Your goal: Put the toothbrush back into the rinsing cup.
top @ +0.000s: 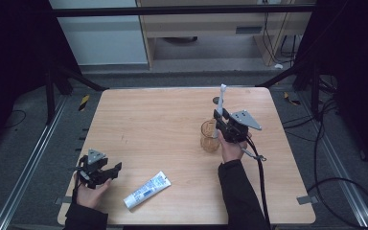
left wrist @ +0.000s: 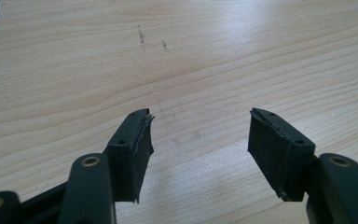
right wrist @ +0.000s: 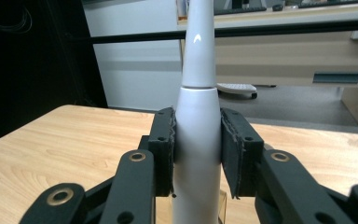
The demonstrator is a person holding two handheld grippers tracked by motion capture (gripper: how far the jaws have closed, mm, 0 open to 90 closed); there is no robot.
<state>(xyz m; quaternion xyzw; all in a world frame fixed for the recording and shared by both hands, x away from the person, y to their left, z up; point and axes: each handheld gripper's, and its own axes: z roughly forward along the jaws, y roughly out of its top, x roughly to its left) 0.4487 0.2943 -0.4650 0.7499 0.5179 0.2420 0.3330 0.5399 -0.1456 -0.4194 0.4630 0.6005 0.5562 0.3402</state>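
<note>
Electric toothbrush (right wrist: 198, 140) upright, right tongs (right wrist: 197, 154) clamped level

You see a glossy white plastic toothbrush (right wrist: 196, 140), matt black rubbery pads (right wrist: 164, 154), a clear amber cup (top: 210, 136), and a smooth light-wood table (top: 163, 115).

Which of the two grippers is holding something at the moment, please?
The right gripper: its jaws clamp the white electric toothbrush upright over the amber cup. The left gripper is open above bare table.
</note>
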